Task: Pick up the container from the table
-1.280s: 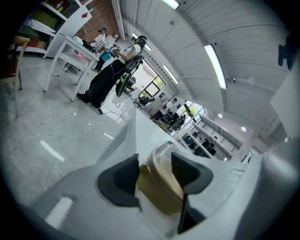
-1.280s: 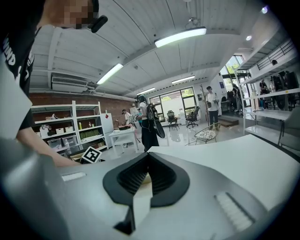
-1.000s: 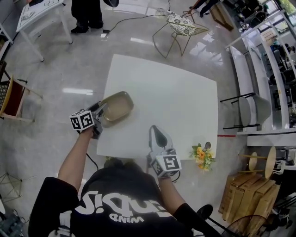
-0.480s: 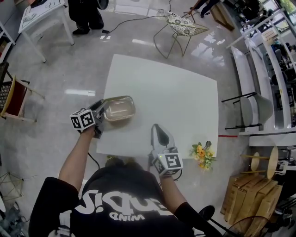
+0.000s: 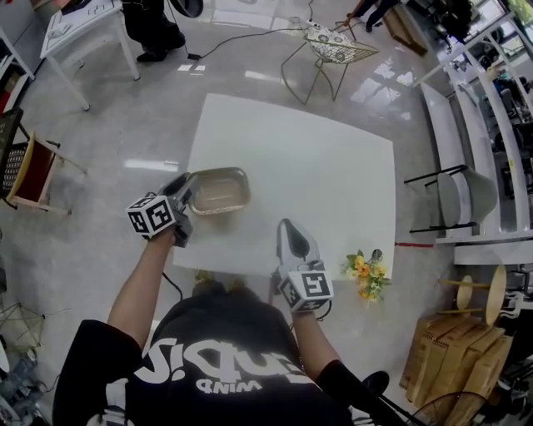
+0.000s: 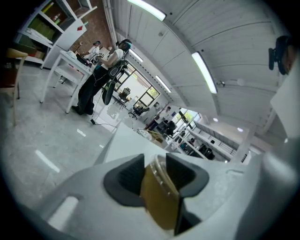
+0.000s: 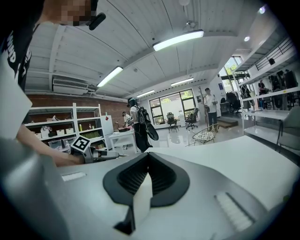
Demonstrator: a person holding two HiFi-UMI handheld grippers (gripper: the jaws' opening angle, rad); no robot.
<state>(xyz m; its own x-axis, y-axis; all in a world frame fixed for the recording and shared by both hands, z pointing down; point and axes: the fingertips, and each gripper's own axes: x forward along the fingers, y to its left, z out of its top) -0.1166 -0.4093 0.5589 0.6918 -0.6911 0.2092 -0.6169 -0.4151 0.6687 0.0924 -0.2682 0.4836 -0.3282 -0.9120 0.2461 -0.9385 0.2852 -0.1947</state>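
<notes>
The container (image 5: pixel 218 190) is a shallow, clear, tan-tinted tub with a rounded rim. It hangs a little above the left side of the white table (image 5: pixel 316 166). My left gripper (image 5: pixel 190 190) holds it by the left rim. In the left gripper view the tub's wall (image 6: pixel 159 192) stands between the two dark pads (image 6: pixel 126 178), and the jaws are closing on it. My right gripper (image 5: pixel 291 226) is over the table's near edge with its jaws together and nothing between them. In the right gripper view its pads (image 7: pixel 161 176) meet at a point.
A small bunch of orange flowers (image 5: pixel 364 277) lies at the table's near right corner. A wire chair (image 5: pixel 333 46) stands beyond the far edge, a grey chair (image 5: pixel 454 200) to the right, and a wooden chair (image 5: pixel 29 170) to the left. A person (image 5: pixel 154 25) stands by a white desk (image 5: pixel 79 21).
The container, tilted on the table a second ago, has come up with my left gripper and now hangs nearly level. My right gripper has drifted slightly right along the near edge.
</notes>
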